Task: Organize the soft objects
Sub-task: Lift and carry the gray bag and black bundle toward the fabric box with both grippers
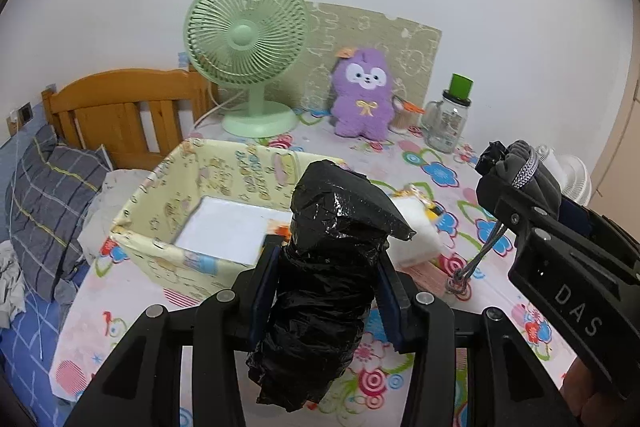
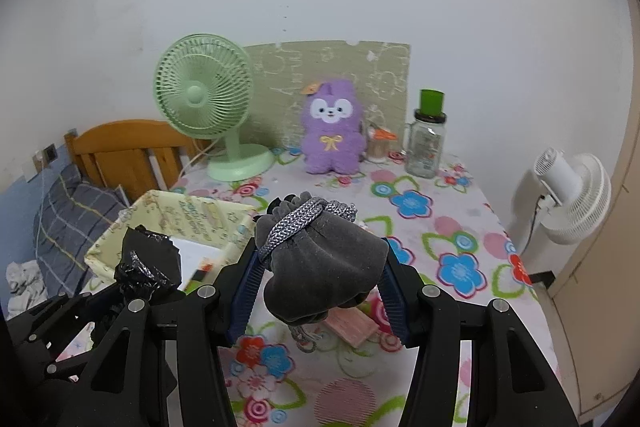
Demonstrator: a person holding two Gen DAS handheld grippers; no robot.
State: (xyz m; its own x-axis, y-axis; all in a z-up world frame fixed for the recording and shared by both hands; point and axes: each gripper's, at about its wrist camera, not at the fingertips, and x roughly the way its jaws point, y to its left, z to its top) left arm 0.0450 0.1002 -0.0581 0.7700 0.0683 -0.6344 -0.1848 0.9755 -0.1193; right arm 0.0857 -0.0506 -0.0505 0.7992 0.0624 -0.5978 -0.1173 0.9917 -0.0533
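Observation:
My left gripper is shut on a crumpled black plastic bag and holds it above the table, just right of a yellow patterned fabric box. My right gripper is shut on a grey velvet drawstring pouch with a braided grey cord, lifted over the floral tablecloth. The right gripper with the pouch shows at the right of the left wrist view. The black bag and the box show at the left of the right wrist view. A white sponge lies behind the black bag.
A green desk fan, a purple plush toy and a glass jar with a green lid stand at the back of the table. A pink block lies under the pouch. A bed with pillows is left; a white fan stands right.

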